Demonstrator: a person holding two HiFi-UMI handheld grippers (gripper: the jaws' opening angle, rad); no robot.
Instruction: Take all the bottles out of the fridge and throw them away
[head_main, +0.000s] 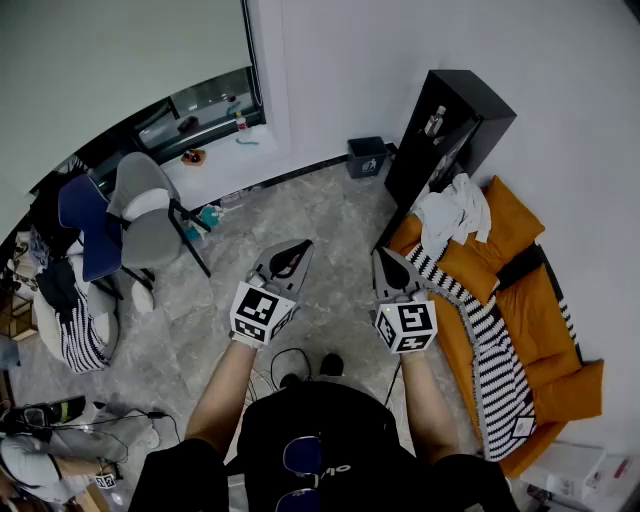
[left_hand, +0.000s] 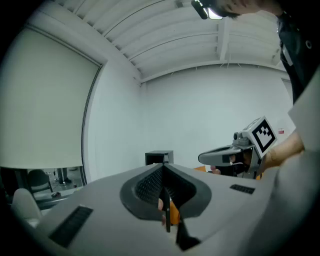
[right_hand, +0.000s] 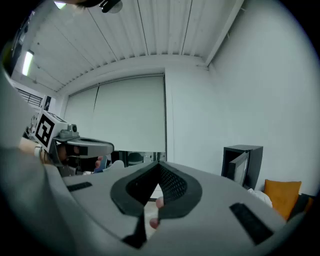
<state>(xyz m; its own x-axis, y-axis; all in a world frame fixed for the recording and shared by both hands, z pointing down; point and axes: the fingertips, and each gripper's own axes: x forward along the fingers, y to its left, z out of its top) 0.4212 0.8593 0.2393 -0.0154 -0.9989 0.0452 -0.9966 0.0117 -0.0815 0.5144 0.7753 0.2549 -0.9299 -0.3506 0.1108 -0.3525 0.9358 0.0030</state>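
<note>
A black fridge (head_main: 455, 120) stands against the far wall with its door swung open. A small pale bottle (head_main: 434, 121) shows inside it. A dark bin (head_main: 367, 156) sits on the floor to its left. My left gripper (head_main: 296, 251) and right gripper (head_main: 386, 260) are held side by side in front of the person's chest, well short of the fridge. Both are shut with nothing between the jaws. The left gripper view looks past its closed jaws to the fridge (left_hand: 159, 157) and the right gripper (left_hand: 235, 156). The right gripper view shows the fridge (right_hand: 243, 165) at the right.
An orange sofa (head_main: 530, 300) with a striped cloth (head_main: 490, 340) and white clothes (head_main: 450, 210) lies along the right wall beside the fridge. Chairs (head_main: 140, 215) draped with clothes stand at the left. A cable (head_main: 285, 362) lies on the grey floor by the person's feet.
</note>
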